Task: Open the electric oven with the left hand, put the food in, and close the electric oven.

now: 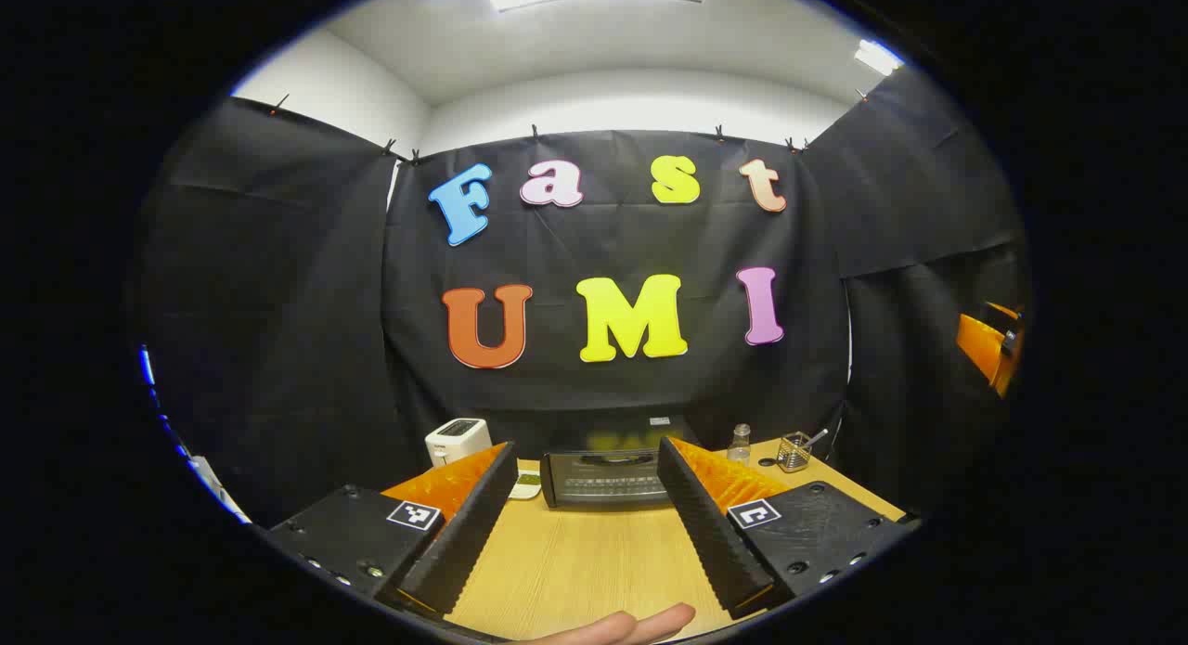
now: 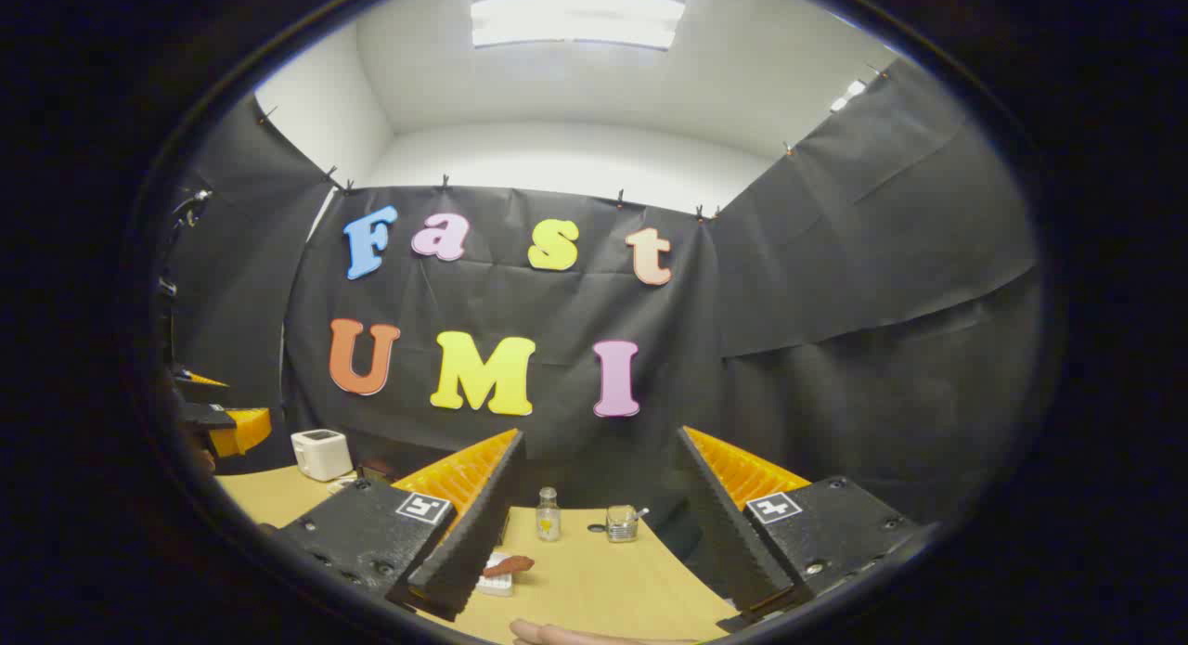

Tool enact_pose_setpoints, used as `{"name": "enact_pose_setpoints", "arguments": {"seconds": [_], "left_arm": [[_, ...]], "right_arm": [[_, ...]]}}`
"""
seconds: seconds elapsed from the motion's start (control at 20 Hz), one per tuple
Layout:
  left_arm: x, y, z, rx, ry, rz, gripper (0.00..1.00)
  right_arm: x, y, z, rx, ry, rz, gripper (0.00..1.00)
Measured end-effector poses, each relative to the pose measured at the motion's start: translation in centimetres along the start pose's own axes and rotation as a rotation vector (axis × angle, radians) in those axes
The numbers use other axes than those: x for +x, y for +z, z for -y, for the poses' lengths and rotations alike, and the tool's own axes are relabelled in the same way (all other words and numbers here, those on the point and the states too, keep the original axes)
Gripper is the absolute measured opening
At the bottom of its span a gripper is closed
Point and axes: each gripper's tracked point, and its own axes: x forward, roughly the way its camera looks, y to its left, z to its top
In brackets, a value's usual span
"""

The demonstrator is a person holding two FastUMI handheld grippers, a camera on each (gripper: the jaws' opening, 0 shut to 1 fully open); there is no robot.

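Observation:
The black electric oven (image 1: 608, 478) stands at the far end of the wooden table (image 1: 575, 561) with its door shut, straight ahead in the left gripper view. My left gripper (image 1: 587, 448) is open, holds nothing and hangs well short of the oven. In the right gripper view a reddish-brown piece of food (image 2: 509, 565) lies on a small white tray (image 2: 495, 585), just beside my left finger. My right gripper (image 2: 601, 435) is open above the table, with nothing between its fingers. The left gripper's orange finger (image 2: 230, 427) shows at the far left edge.
A white toaster (image 1: 458, 439) stands left of the oven, with a small white dish (image 1: 526, 483) between them. A small glass bottle (image 1: 739, 444) and a glass jar with a spoon (image 1: 794, 451) stand to the oven's right. A fingertip (image 1: 631, 625) shows at the bottom edge.

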Motion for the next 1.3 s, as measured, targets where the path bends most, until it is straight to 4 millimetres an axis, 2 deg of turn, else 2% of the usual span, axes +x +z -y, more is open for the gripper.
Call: {"name": "enact_pose_setpoints", "arguments": {"seconds": [0.35,0.4,0.55,0.8,0.95,1.0,1.05,1.1,1.3], "left_arm": [[0.4,0.0,-0.2,-0.027,-0.013,0.010,0.96],[0.4,0.0,-0.2,-0.027,-0.014,0.012,0.96],[0.7,-0.4,-0.1,-0.027,-0.027,0.008,0.96],[1.8,-0.5,0.0,-0.040,-0.044,0.018,0.96],[3.4,-0.8,0.3,-0.030,-0.051,0.020,0.96],[4.2,-0.8,0.4,-0.032,-0.050,0.025,0.96],[5.0,-0.9,0.5,-0.034,-0.050,0.028,0.96],[5.9,-1.0,0.7,-0.036,-0.055,0.027,0.96],[10.2,-1.8,1.4,-0.045,-0.058,0.008,0.96]], "right_arm": [[0.5,-0.5,0.2,0.010,0.010,-0.003,0.97],[0.6,-0.5,0.3,0.008,0.012,-0.001,1.00],[1.1,-0.7,1.0,0.002,-0.010,0.005,0.97],[1.9,-1.4,1.1,0.007,-0.008,0.013,1.00],[3.3,-1.6,1.4,-0.011,-0.017,0.036,1.00],[3.8,-1.6,1.3,-0.019,-0.012,0.037,0.97],[4.3,-1.8,0.7,-0.016,0.011,0.040,1.00],[4.7,-1.6,0.1,-0.006,0.038,0.044,0.98],[7.3,-3.1,0.2,0.005,0.062,0.018,1.00]]}}
